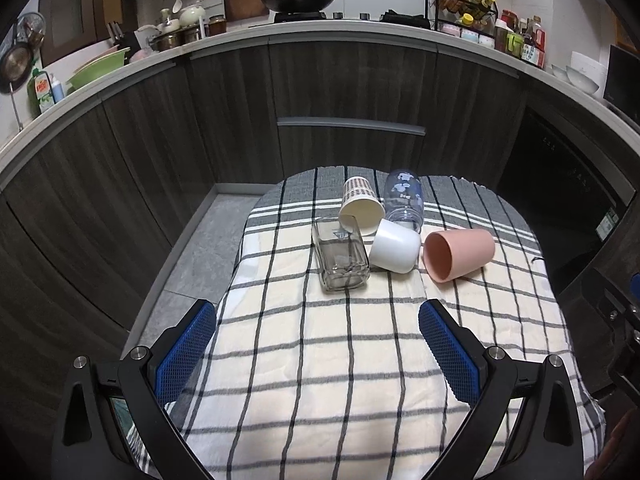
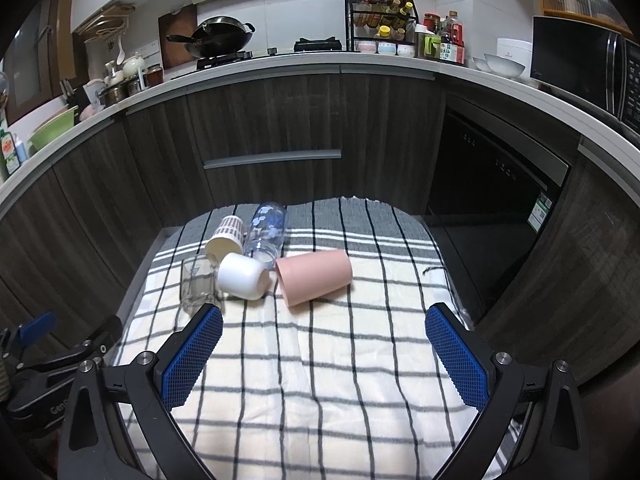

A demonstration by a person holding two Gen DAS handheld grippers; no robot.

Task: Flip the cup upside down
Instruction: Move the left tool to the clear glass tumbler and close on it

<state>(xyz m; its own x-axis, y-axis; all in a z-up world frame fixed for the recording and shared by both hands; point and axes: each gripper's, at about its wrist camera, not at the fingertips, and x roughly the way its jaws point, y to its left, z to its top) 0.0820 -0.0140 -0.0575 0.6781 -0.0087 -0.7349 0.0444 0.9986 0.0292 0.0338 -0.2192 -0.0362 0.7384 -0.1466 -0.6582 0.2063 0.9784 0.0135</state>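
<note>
"gen" lettering on left hand-held gripper (image 2: 36,334) body.

A checked cloth (image 2: 320,360) covers the table. Behind it, dark wood-grain cabinets (image 2: 272,120) carry a white counter (image 2: 280,65). On the counter: a wok (image 2: 218,36) to the left, a spice rack (image 2: 380,20) to the right. A black oven (image 2: 492,184) sits right of the cabinets. Grey floor tiles (image 1: 200,248) lie left of the table.

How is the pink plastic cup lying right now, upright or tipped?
Tipped on its side: the pink plastic cup rests on the checked cloth, open mouth facing sideways.
</note>
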